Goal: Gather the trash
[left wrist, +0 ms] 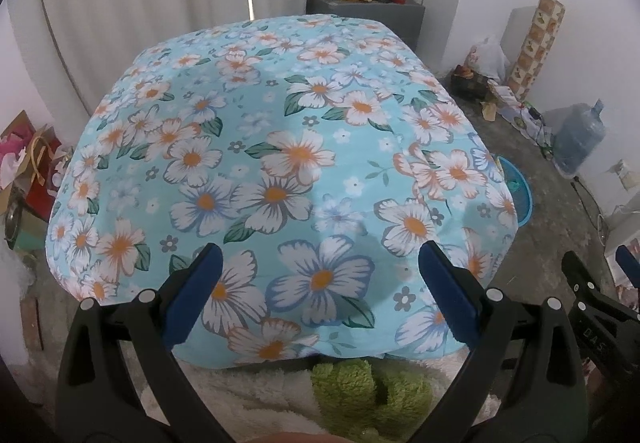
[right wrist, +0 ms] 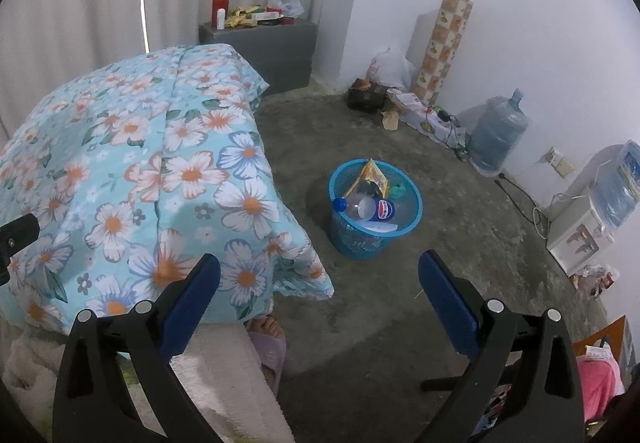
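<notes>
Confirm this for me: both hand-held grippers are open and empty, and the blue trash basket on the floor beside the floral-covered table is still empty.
One thing is wrong: the blue trash basket is not empty. The right wrist view shows a plastic bottle and a yellow wrapper inside it. The rest holds: the left hand-held gripper and right hand-held gripper are open and empty, and the basket stands on the floor beside the floral-covered table.

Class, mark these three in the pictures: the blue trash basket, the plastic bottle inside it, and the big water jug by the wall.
blue trash basket (right wrist: pixel 362 243): right wrist view, front mesh wall.
plastic bottle (right wrist: pixel 366 208): right wrist view, clear body.
water jug (right wrist: pixel 496 139): right wrist view, middle of body.
</notes>
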Action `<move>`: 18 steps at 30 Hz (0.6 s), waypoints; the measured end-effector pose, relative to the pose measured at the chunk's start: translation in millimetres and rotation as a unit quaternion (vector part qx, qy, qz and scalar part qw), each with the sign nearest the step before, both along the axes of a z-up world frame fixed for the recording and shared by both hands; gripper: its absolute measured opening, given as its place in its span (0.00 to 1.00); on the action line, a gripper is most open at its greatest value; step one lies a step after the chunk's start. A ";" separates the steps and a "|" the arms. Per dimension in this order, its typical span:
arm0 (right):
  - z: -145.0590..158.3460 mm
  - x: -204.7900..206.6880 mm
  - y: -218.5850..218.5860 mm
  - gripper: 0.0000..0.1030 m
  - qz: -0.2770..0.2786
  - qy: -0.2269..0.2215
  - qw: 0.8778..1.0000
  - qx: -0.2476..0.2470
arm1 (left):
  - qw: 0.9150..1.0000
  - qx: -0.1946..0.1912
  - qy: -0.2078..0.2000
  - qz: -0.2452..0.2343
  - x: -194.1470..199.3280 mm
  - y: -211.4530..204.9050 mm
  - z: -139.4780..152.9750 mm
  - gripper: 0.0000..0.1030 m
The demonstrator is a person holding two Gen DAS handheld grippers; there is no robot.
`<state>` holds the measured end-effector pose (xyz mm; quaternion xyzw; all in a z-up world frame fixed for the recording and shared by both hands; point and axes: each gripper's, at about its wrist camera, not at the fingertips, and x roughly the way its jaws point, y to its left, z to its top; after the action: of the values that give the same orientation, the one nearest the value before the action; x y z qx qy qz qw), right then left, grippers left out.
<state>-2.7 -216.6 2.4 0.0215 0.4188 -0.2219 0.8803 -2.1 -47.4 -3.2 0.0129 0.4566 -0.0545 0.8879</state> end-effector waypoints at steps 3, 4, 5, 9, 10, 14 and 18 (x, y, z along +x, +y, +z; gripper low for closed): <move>1.9 -1.7 -1.1 0.94 -0.004 -0.002 1.000 -0.003 | 1.000 0.000 0.000 -0.001 -0.2 -1.1 0.4 0.91; 2.6 -2.1 -1.8 0.94 -0.005 -0.002 1.000 -0.003 | 1.000 0.000 0.000 0.000 -0.5 -1.3 0.5 0.91; 3.2 -2.3 -2.8 0.94 -0.007 -0.003 1.000 -0.003 | 1.000 0.000 0.000 0.000 -0.8 -1.4 0.5 0.91; 2.0 -2.3 -6.2 0.94 -0.011 0.000 1.000 -0.002 | 1.000 0.001 0.005 0.000 -0.6 -2.6 -0.8 0.91; 1.6 -2.4 -6.3 0.94 -0.012 0.000 1.000 -0.002 | 1.000 0.001 0.006 0.000 -0.7 -2.8 -1.0 0.91; 1.4 -2.1 -7.3 0.94 -0.010 -0.001 1.000 0.000 | 1.000 0.001 0.003 0.000 -0.2 -2.3 -1.4 0.91; 1.3 -2.0 -7.1 0.94 -0.010 -0.004 1.000 0.000 | 1.000 0.004 0.002 0.000 0.5 -2.0 -2.2 0.91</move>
<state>-4.7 -223.7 3.7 0.0262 0.4148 -0.2305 0.8798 -1.6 -49.4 -5.5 0.0159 0.4585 -0.0528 0.8870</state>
